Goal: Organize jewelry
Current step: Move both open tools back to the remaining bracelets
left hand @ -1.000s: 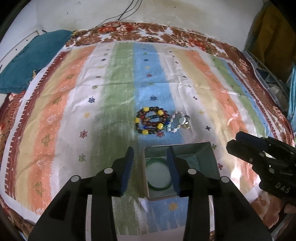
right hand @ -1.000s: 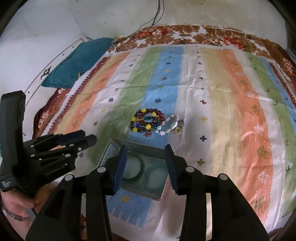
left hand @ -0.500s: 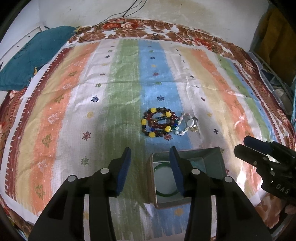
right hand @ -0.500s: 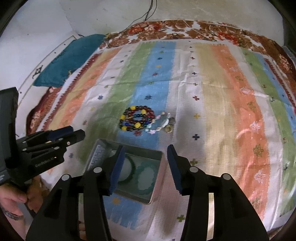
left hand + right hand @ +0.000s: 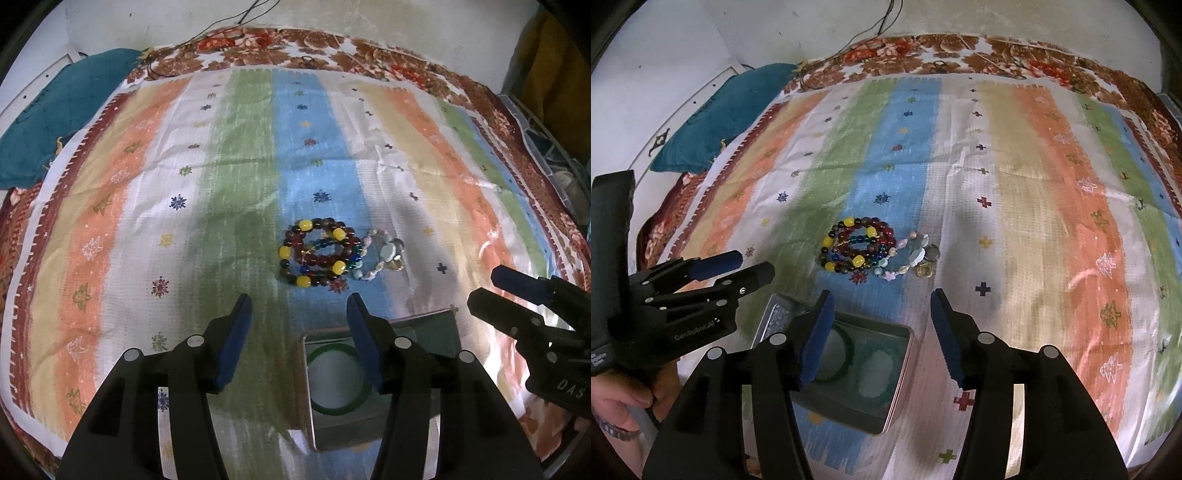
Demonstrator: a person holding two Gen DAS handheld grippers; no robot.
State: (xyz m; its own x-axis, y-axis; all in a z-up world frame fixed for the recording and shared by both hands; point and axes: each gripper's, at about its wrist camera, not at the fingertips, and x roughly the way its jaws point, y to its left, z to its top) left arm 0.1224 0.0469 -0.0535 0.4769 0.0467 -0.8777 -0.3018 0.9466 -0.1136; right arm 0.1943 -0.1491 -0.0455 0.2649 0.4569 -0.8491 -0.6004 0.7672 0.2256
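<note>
Item: jewelry sort on a bed under a striped cloth point(image 5: 236, 184). Your left claw point(image 5: 299, 321) is wide open and holds nothing; it hangs above the cloth just short of the beads point(image 5: 317, 254). Your right claw point(image 5: 881, 317) is likewise spread wide and empty, poised over the near edge of the tin point(image 5: 901, 373). Stock still out: beads, coiled in loops on the blue stripe; shell bracelet point(image 5: 380, 254) touching their right side, with a small brass-coloured piece at its far end. Stock already stowed: one green bangle point(image 5: 332, 408) lying flat in the tin, which sits open just nearer you than the beads. Hazards, as judged: the beads and shell bracelet lie touching, so a pinch at their meeting point could drag both; round beads may roll out of flat pads if you catch only one loop; loose coils may trail and snag the tin rim on the way in; both claws converging on one small pile risk a knock against each other or the tin
</note>
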